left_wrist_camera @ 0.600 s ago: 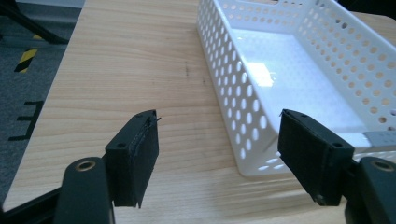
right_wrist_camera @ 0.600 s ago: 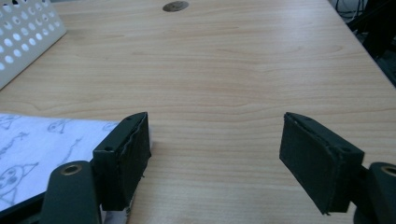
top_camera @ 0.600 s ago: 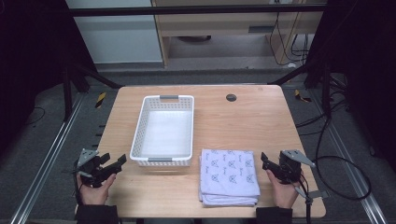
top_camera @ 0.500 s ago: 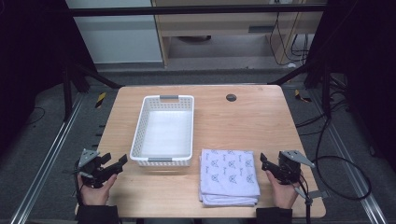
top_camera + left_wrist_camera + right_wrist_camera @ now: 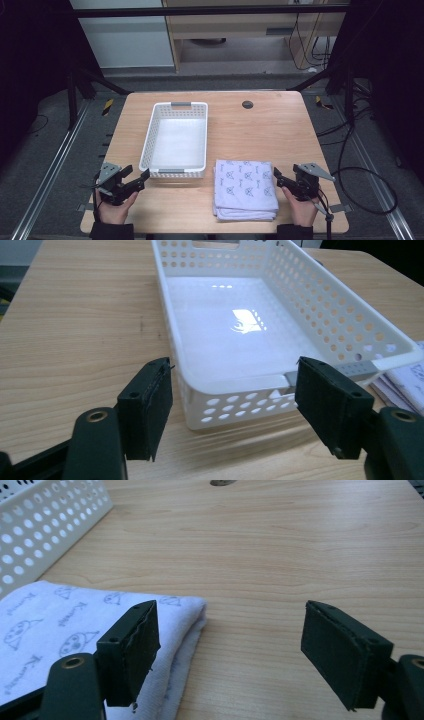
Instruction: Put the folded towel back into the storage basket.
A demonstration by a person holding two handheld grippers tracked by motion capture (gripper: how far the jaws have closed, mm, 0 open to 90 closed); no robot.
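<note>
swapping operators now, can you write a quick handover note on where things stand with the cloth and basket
Left tool: open, holding nothing, just off the white basket's near left corner.
Right tool: open, holding nothing, at the right edge of the folded cloth.
Basket sits empty on the table; the cloth lies folded just right of its near end.
Done: nothing grasped.
Left: probably gripping the cloth and placing it in the basket.

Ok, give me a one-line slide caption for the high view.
Open left gripper by empty white basket, open right gripper beside folded cloth.
</note>
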